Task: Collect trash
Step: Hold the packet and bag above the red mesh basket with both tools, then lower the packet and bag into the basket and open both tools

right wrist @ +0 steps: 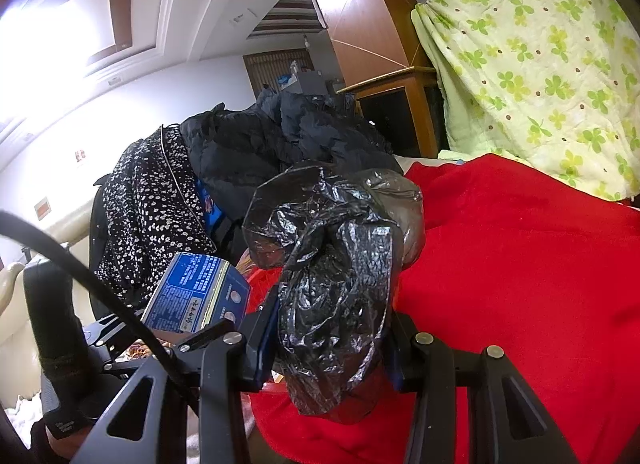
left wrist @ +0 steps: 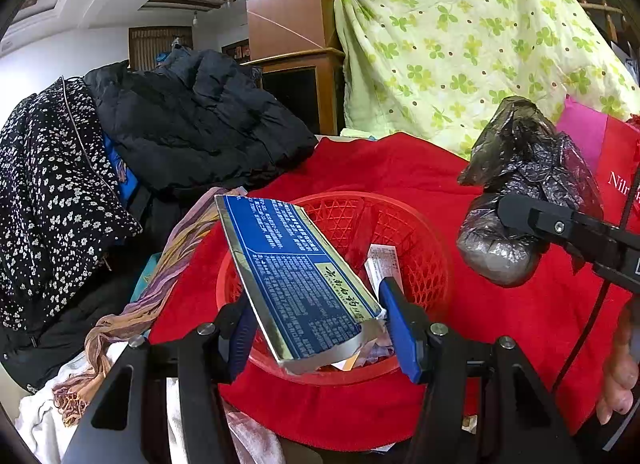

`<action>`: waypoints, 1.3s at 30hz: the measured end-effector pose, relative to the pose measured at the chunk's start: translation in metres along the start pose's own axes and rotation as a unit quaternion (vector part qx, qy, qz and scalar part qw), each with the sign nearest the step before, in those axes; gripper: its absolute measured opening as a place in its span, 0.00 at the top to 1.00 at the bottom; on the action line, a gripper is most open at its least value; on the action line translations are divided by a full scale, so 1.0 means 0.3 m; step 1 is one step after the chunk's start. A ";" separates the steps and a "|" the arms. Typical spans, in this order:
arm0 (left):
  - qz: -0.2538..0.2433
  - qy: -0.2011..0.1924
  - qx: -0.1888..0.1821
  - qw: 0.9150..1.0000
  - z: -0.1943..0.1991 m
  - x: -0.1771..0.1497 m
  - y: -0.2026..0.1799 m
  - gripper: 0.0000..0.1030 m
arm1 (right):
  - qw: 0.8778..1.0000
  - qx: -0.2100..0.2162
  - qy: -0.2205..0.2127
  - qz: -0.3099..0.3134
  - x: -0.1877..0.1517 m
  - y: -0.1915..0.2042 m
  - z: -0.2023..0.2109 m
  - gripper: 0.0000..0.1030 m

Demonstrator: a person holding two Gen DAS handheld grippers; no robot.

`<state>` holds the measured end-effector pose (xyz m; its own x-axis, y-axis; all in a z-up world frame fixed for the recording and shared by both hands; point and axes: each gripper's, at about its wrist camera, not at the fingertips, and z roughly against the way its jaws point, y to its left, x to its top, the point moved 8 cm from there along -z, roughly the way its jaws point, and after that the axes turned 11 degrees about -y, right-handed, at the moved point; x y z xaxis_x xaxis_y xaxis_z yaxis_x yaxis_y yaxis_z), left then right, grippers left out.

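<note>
A red basket (left wrist: pixel 420 240) sits on a red cloth (left wrist: pixel 520 324) that spreads open toward the right; the right wrist view shows it bare up to the green-patterned quilt (right wrist: pixel 540 64). On the left the room is closed in by a heap of clothes: a floral jacket (left wrist: pixel 52 192), a black coat (left wrist: pixel 192 120) and a striped scarf (left wrist: pixel 160 284) touching the basket's left rim.

The left hand-held gripper (left wrist: pixel 316 328) is clamped on a blue box (left wrist: pixel 296 276), its blue fingers (left wrist: pixel 400 328) pressing both long sides. The box is tilted, its far end raised, and hangs over the basket's opening, where paper scraps (left wrist: pixel 384 264) lie.

The right hand-held gripper (right wrist: pixel 332 336) grips a crumpled black bag (right wrist: pixel 336 264), held right of the basket and above the cloth, near the box but apart from it.
</note>
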<state>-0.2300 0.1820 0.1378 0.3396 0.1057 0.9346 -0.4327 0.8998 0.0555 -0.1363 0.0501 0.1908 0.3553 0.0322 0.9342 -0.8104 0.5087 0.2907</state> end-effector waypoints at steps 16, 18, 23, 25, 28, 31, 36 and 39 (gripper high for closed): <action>-0.005 0.003 0.004 1.000 -0.037 0.003 0.030 0.41 | 1.000 -0.005 0.012 0.009 -0.011 0.012 -0.094 0.55; -0.004 0.003 0.003 1.000 -0.045 0.007 0.041 0.41 | 1.000 -0.006 0.012 0.010 -0.012 0.017 -0.109 0.55; 0.007 0.005 -0.001 1.000 -0.060 0.023 0.077 0.41 | 1.000 -0.007 0.014 0.011 -0.009 0.025 -0.139 0.55; 0.009 0.004 -0.002 1.000 -0.066 0.026 0.091 0.41 | 1.000 -0.007 0.015 0.013 -0.010 0.032 -0.154 0.55; 0.012 0.008 -0.014 1.000 -0.085 0.026 0.097 0.41 | 1.000 -0.007 0.018 0.015 -0.012 0.034 -0.176 0.55; 0.014 0.014 -0.031 0.999 -0.110 0.013 0.093 0.40 | 1.000 -0.011 0.017 0.018 -0.008 0.033 -0.206 0.55; 0.034 0.040 -0.069 0.996 -0.171 -0.039 0.079 0.39 | 1.000 -0.012 0.021 0.014 0.030 0.013 -0.291 0.53; 0.038 0.046 -0.081 0.995 -0.199 -0.057 0.065 0.39 | 0.999 -0.006 0.032 -0.002 0.053 0.003 -0.353 0.46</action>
<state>-0.1944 0.2230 0.1018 0.3896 0.2070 0.8974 -0.3228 0.9433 -0.0774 -0.0821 0.1422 0.1839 0.3883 0.0848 0.9176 -0.8028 0.5201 0.2917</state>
